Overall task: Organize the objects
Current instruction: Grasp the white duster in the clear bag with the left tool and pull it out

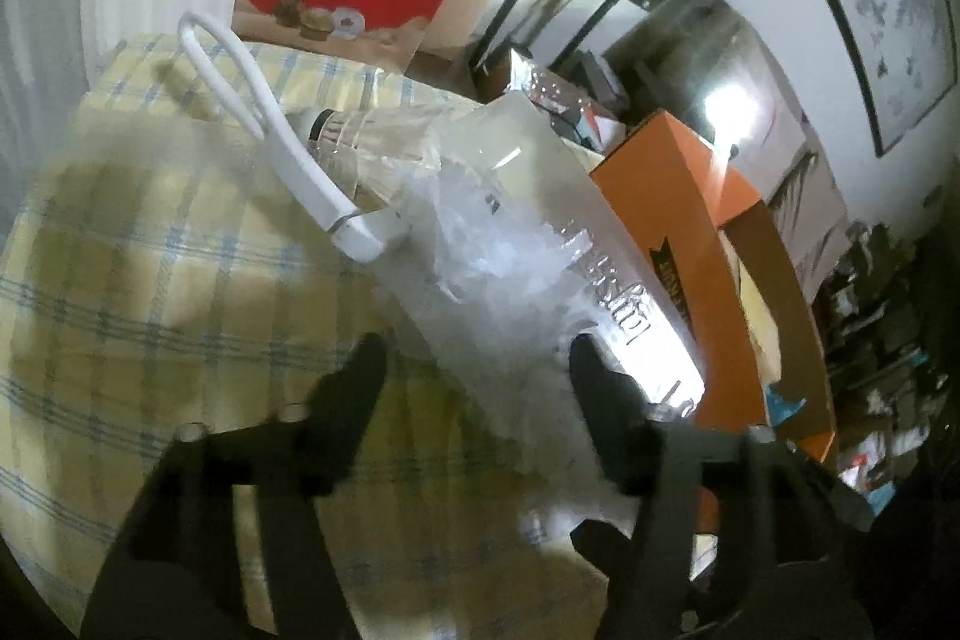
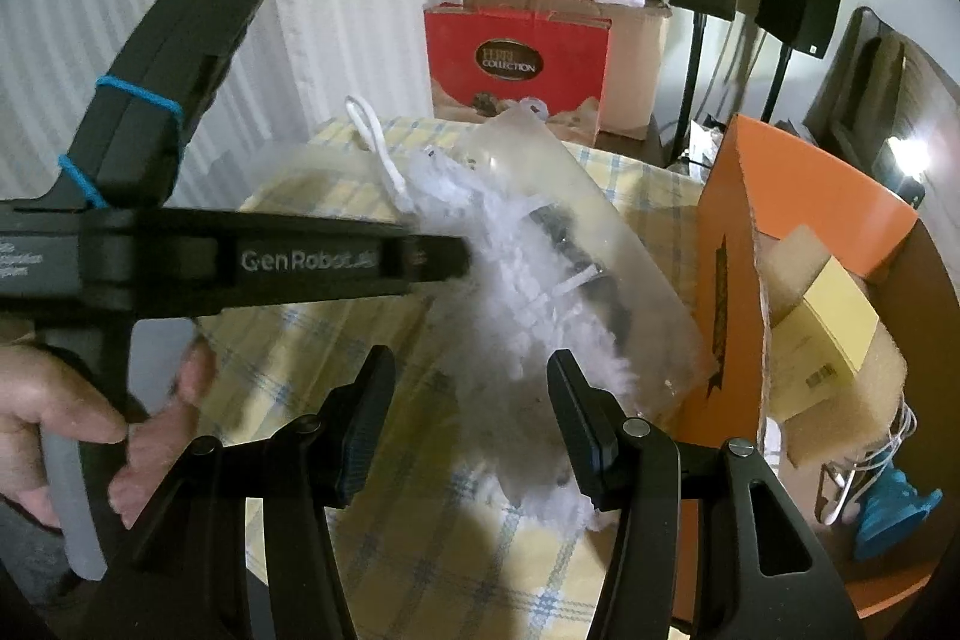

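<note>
A: Okay, quick pass. Clear plastic bag lying on the yellow plaid desk, stuffed with white shredded filler and a few dark items. White cord handle looping off the far end. Orange box just beside, on the right.

B: Left gripper?

A: Fingers spread wide, straddling the near end of the bag, holding nothing. Contact impossible to confirm, too blurry.

B: Right gripper?

A: Same story: wide open, empty, hovering over the bag's lower end. Left tool body crossing that view, tip against the filler.

B: Handling?

A: Probably light, soft, crinkly. Slick film, likely to slide between the fingers and sag once lifted. Filler compressible, so a squeeze on the body likely mushy. Dark contents unidentifiable, so fragility unknown.

B: Best grab?

A: Cord handle or the bunched neck beside it, judging from here. Firmer, less slip than the flat film.
</note>
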A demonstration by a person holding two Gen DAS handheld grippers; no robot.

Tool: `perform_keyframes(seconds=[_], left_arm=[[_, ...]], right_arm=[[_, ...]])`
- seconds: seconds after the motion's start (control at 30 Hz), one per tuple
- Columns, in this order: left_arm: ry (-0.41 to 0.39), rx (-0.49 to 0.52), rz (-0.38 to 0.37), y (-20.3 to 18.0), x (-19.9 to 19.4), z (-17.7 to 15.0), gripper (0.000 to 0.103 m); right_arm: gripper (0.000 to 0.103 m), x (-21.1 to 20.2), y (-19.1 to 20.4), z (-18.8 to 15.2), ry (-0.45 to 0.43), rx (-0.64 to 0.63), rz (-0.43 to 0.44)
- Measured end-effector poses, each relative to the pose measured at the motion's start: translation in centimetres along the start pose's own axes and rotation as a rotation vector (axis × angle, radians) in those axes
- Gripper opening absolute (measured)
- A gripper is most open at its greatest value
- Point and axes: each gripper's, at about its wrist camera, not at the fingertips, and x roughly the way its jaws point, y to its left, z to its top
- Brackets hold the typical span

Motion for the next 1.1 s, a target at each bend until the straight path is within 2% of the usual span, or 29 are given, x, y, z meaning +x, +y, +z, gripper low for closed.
perform_keyframes(seconds=[0.1, 0.13, 0.17, 0.2, 0.33, 0.47, 0.93, 1.0, 1.07, 1.1], left_arm=[[0.006, 0.001, 0.002, -0.4, 0.6, 0.1, 0.06], [0.008, 0.009, 0.008, -0.5, 0.9, 0.1, 0.053], [0.015, 0.018, 0.014, -0.7, 1.2, 0.1, 0.031], [0.031, 0.023, 0.016, -0.8, 1.7, 0.2, 0.02], [0.019, 0.046, 0.012, -1.4, 1.3, -0.1, 0.003], [-0.006, 0.075, 0.029, -2.0, -0.2, 0.0, 0.003], [-0.074, 0.103, 0.001, -3.0, -5.9, 0.1, 0.001], [-0.082, 0.109, -0.006, -3.4, -6.3, 0.1, 0.001], [-0.088, 0.118, -0.015, -3.8, -6.7, 0.1, 0.0], [-0.09, 0.12, -0.025, -4.1, -6.9, 0.1, 0.0]], right_arm=[[0.054, 0.0, -0.4, -0.2, 0.007, 0.007, -0.001], [0.054, 0.0, -0.6, -0.3, 0.008, 0.013, 0.002], [0.054, 0.0, -0.7, -0.3, 0.009, 0.017, 0.004], [0.054, 0.0, -0.9, -0.3, 0.01, 0.021, 0.005], [0.054, -0.2, -1.1, -0.4, 0.009, 0.026, 0.005], [0.054, -0.2, -1.0, -0.3, 0.008, 0.021, 0.007], [0.055, 0.9, 0.5, 0.4, 0.019, 0.01, 0.087], [0.037, 0.9, 0.9, 0.5, 0.022, 0.001, 0.1], [0.029, 0.9, 1.4, 0.5, 0.025, -0.002, 0.11], [0.021, 0.8, 1.4, 0.4, 0.019, -0.001, 0.112]])
